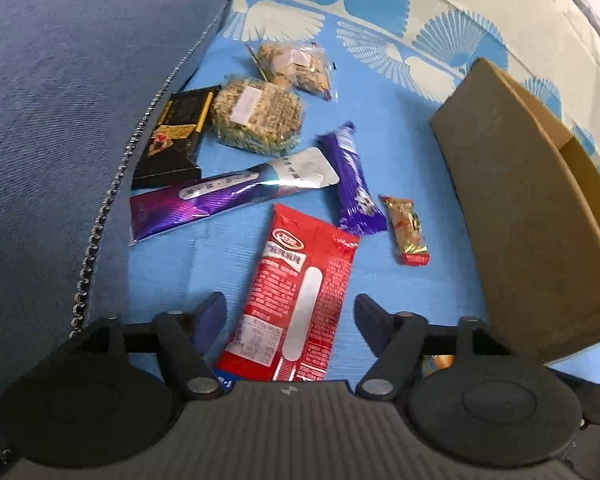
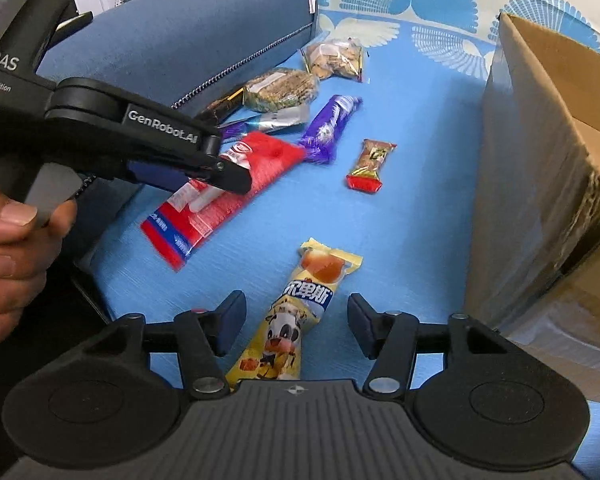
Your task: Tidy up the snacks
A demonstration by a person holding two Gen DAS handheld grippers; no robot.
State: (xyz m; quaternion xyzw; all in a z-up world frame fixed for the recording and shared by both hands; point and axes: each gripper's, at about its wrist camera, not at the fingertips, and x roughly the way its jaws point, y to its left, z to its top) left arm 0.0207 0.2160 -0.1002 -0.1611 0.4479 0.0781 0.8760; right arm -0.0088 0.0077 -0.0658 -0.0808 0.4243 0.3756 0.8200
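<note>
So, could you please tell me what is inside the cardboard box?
The cardboard box shows only bare brown inner wall near its open top; in the left wrist view a sliver of orange shows at its edge. Its bottom is hidden.

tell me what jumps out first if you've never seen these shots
The red snack packet lies on the blue cloth between the open left claw, while a yellow cow-print packet lies between the open right claw. A cluster of other snacks sits farther back beside the dark blue cushion, and a brown cardboard box stands on the right.
</note>
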